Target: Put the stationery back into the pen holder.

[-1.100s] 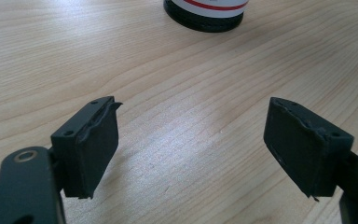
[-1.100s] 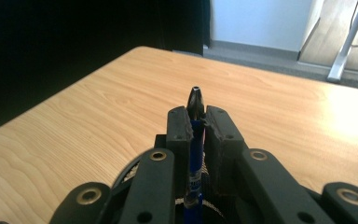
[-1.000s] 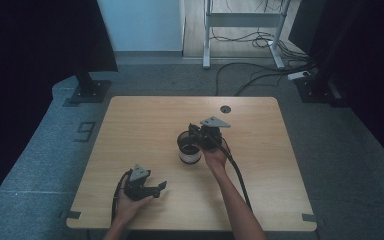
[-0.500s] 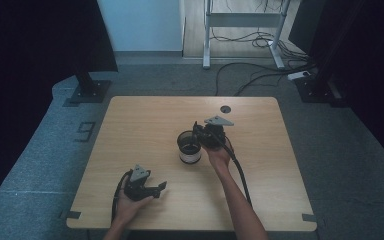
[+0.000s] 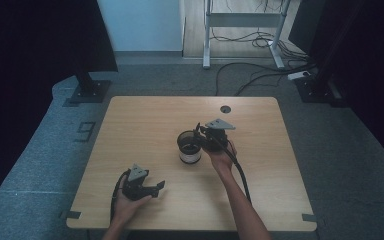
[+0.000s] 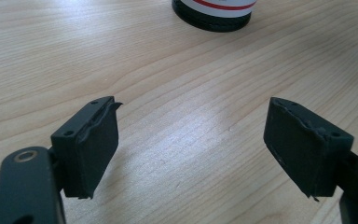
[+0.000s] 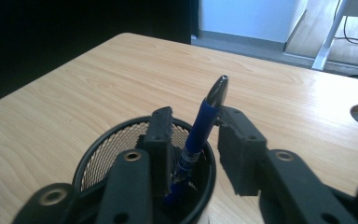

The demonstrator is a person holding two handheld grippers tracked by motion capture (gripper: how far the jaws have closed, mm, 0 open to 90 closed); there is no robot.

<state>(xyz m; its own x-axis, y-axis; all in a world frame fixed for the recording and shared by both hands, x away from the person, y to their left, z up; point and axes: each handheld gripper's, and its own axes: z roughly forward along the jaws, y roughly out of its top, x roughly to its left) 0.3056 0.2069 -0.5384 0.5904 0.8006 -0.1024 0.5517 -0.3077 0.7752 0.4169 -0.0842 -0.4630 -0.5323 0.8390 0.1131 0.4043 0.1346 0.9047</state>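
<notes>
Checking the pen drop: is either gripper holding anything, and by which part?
Nothing is held. The right gripper's jaws have just been opening around the blue pen, which stands in the mesh cup; the left gripper is empty.

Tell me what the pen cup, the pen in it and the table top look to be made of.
Pen cup: black metal mesh by the look, its wall finely perforated with light showing through. Pen: likely plastic, glossy blue barrel with a darker grey tip. Table top: pale wood or wood-look laminate, matte with a soft sheen, long grain lines; which one cannot be told.
</notes>
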